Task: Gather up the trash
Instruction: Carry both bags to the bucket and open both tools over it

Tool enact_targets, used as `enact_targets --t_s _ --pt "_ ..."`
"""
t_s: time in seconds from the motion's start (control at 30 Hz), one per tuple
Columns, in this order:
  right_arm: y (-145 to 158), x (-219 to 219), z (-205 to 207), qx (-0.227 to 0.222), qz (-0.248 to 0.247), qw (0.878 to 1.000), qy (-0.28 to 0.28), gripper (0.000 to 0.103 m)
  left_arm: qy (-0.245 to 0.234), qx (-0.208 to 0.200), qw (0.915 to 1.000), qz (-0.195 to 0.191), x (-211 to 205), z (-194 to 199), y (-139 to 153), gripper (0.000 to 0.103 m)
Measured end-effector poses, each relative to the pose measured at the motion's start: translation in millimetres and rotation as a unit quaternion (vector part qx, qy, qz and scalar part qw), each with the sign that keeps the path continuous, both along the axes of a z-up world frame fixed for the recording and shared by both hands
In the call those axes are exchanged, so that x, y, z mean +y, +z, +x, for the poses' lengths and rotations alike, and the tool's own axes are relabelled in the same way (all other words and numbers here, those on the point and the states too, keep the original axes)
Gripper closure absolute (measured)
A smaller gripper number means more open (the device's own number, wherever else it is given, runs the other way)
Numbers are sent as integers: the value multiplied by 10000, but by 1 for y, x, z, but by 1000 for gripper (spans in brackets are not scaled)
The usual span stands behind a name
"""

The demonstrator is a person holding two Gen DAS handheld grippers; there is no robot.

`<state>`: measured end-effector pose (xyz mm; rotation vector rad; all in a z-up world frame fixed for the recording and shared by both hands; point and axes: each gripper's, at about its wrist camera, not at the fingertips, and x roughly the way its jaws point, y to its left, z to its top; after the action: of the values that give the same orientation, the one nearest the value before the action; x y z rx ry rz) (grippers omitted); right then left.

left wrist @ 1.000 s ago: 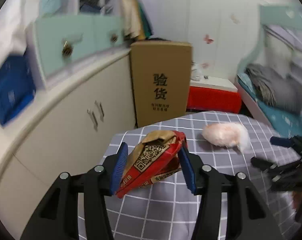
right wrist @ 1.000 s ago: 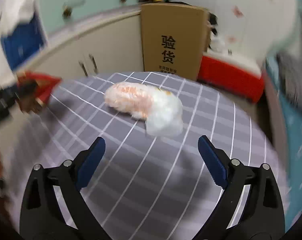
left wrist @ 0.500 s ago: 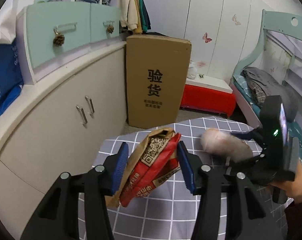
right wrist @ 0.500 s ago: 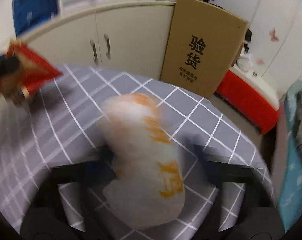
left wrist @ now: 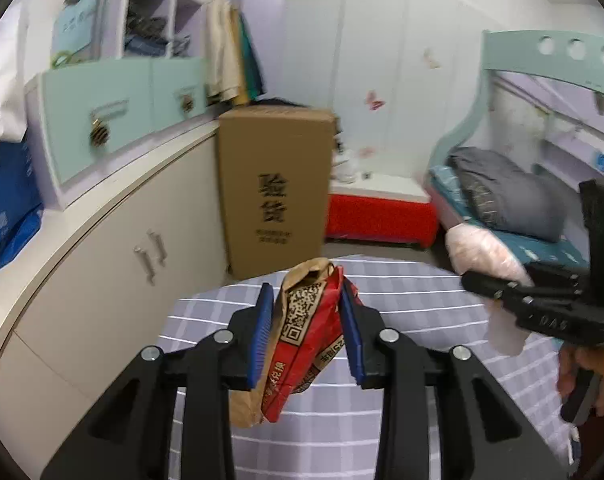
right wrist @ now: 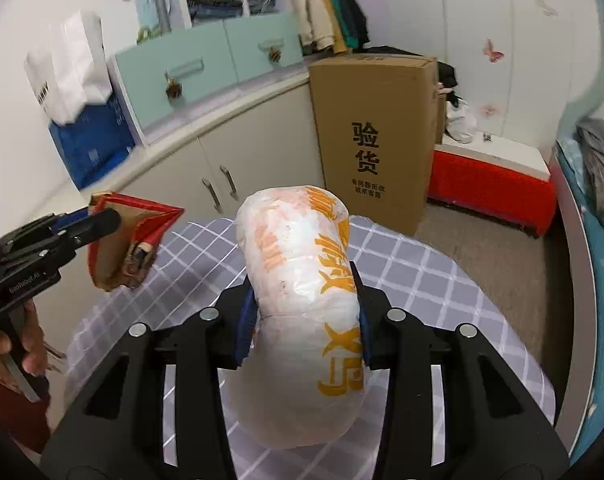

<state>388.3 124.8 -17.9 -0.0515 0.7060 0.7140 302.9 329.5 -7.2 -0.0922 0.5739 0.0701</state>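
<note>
between left gripper [left wrist: 307, 334] pads, red wrapper [left wrist: 302, 344]; white bag [right wrist: 306, 304] between right gripper [right wrist: 304, 322] pads

Left claw [left wrist: 307, 330] closed down tight, blue pads pinching from both sides, pointing forward and level; in the right wrist view it sits at far left [right wrist: 102, 220], held by the person's left hand [right wrist: 18, 344] wrapped round the grip. Right claw [right wrist: 302, 312] also clamped, pads pressed in on both sides, held raised. From the left wrist view it is at the right edge [left wrist: 498, 284], right hand [left wrist: 586, 376] gripping the handle below.
</note>
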Motion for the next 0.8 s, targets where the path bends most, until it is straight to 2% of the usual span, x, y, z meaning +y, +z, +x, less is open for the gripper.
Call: enact_targets --t_s 0.17,0.47,0.67,0.8 --pt "2 -57 -48 -17 197 9993 -311 63 -575 -58 9983 95 -81 -23 13 71" --pt "-21 -193 -117 126 597 9908 -1209 62 -1571 153 9875 22 -234 -53 -3 71" --pt "-50 -303 -165 165 845 9740 -2094 61 -2279 439 9727 92 -340 -71 -31 71" --pt "-83 -366 -192 376 1037 9582 -2639 59 -2821 702 9568 -25 -407 -77 -56 71"
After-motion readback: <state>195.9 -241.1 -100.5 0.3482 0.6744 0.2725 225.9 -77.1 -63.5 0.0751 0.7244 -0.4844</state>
